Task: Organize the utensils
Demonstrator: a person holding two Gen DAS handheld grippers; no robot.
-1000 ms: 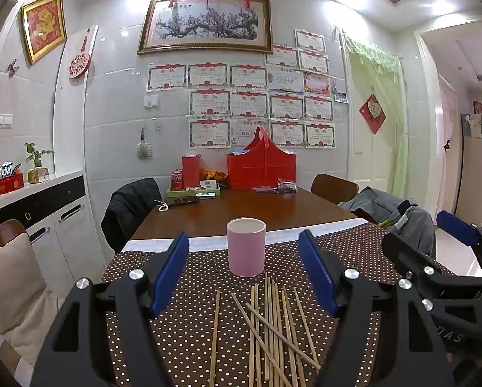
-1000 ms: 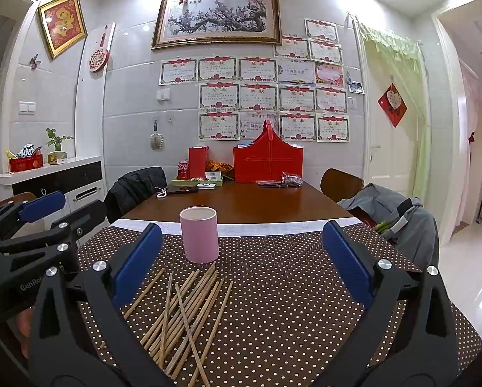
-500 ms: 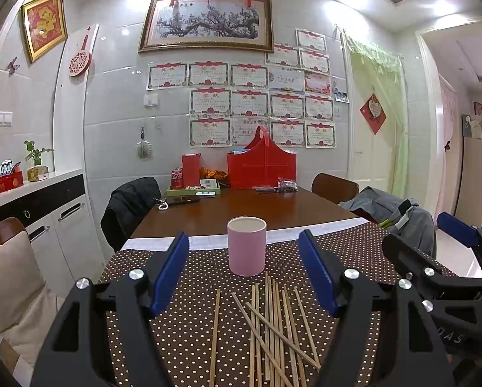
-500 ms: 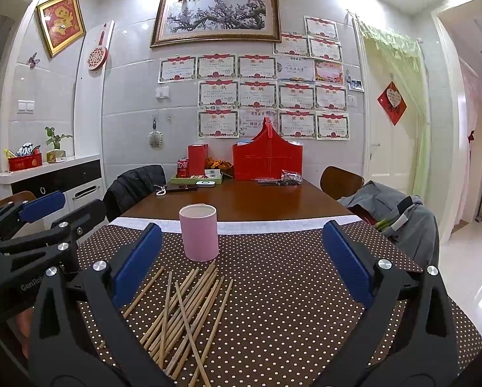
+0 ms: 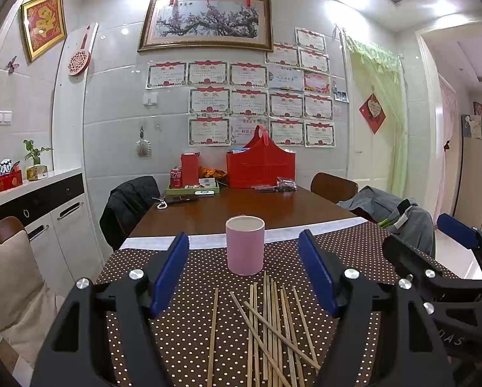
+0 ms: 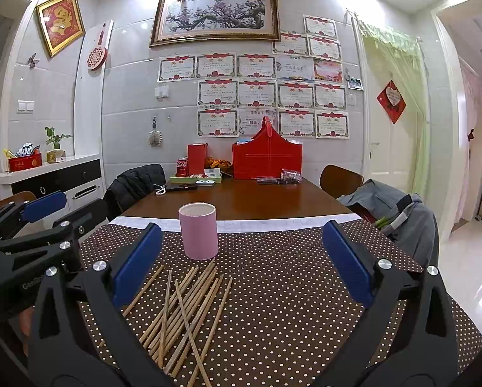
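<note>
chopsticks (image 5: 270, 329) lie loose before the pink cup (image 5: 245, 245), near ends cut off; both tools (image 5: 242, 274) (image 6: 241, 266) spread, empty.

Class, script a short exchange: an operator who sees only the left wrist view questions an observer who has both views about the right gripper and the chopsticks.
Operator: Only part of the right gripper shows at my edge. Is it open?
Observer: Yes, its jaws stand wide apart, with nothing between the pads.
Operator: Where do the chopsticks lie relative to it?
Observer: Loose on the dotted mat, toward its left side, with none on its right side.
</note>
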